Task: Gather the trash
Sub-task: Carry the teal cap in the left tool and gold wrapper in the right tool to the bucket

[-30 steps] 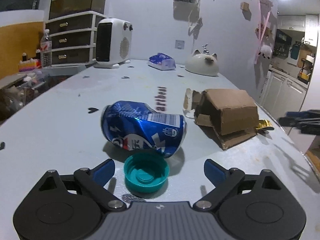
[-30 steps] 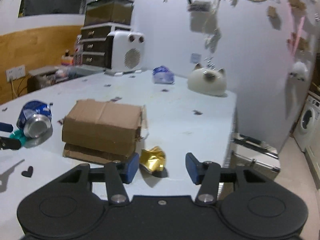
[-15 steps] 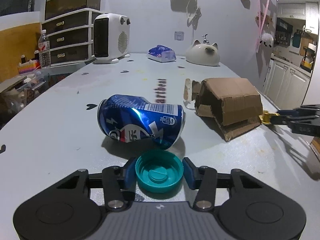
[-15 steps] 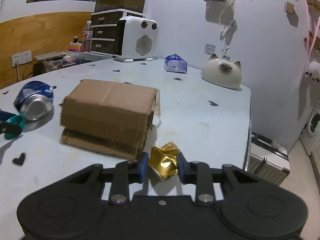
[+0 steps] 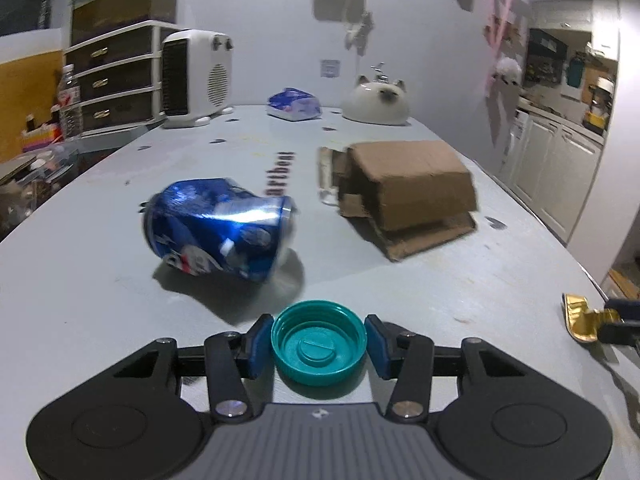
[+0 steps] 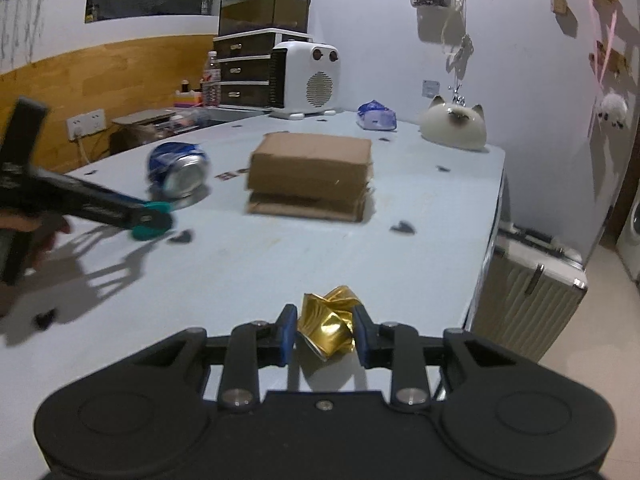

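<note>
A teal bottle cap (image 5: pixel 319 347), open side up, is being clamped between the blue pads of the left gripper (image 5: pixel 318 346). Just ahead of that gripper, slightly to its left, a crushed blue can (image 5: pixel 218 229) is lying on its side on the grey table (image 5: pixel 80 272); a torn cardboard box (image 5: pixel 404 196) is resting farther ahead to its right. A crumpled gold foil wrapper (image 6: pixel 327 328) is being pinched by the right gripper (image 6: pixel 325 334).
</note>
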Demonstrator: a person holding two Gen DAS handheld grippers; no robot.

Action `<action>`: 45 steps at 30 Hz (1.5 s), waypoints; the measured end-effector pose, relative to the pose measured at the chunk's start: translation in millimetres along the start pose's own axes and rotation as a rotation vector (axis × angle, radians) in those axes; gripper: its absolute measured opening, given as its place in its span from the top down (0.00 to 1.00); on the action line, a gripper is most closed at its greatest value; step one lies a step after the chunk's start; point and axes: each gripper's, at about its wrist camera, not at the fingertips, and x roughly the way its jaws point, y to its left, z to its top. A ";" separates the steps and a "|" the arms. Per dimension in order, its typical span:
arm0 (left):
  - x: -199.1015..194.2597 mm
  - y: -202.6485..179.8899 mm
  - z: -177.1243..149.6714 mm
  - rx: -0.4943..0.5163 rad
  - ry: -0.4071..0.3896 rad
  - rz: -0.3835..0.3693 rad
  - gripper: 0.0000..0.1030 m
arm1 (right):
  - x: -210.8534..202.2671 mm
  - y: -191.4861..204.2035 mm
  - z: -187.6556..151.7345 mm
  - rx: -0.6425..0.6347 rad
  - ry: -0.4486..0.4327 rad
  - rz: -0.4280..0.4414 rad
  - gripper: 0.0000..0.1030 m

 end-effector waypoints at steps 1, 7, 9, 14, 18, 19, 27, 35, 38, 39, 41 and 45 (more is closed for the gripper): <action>-1.1 -4.0 -1.2 0.010 0.000 -0.003 0.51 | -6.2 1.9 -3.9 0.010 0.001 0.008 0.70; -9.1 -30.5 -9.4 0.064 0.000 -0.019 0.51 | -19.0 8.0 -13.0 0.059 -0.013 0.013 0.55; -13.1 -38.0 -13.0 0.057 0.001 -0.032 0.51 | -12.5 7.0 -12.5 0.072 0.002 0.008 0.50; -23.1 -55.4 -21.9 0.053 0.002 -0.057 0.51 | 5.3 4.9 -10.4 0.104 0.041 0.007 0.43; -29.3 -63.4 -26.4 0.039 0.003 -0.058 0.51 | 4.8 12.4 -11.8 0.064 0.034 -0.009 0.59; -31.3 -64.9 -27.8 0.035 0.002 -0.058 0.51 | 4.2 13.1 -12.1 0.065 0.035 -0.008 0.59; -56.5 -80.7 -44.3 -0.035 -0.029 -0.066 0.51 | -11.5 19.7 -20.6 0.084 0.025 -0.009 0.62; -75.5 -96.8 -50.8 -0.045 -0.041 -0.071 0.51 | -32.9 22.9 -21.9 0.089 -0.004 -0.015 0.62; -84.7 -100.5 -52.0 -0.049 -0.050 -0.068 0.51 | -41.9 20.3 -21.7 0.099 -0.017 -0.024 0.62; -88.1 -101.7 -52.3 -0.050 -0.053 -0.065 0.51 | -44.2 19.8 -21.3 0.102 -0.021 -0.027 0.62; -93.8 -104.4 -54.0 -0.050 -0.057 -0.060 0.51 | -51.5 18.5 -21.7 0.106 -0.032 -0.033 0.62; -109.6 -112.0 -56.2 -0.048 -0.074 -0.055 0.51 | -68.4 16.2 -24.4 0.115 -0.054 -0.045 0.62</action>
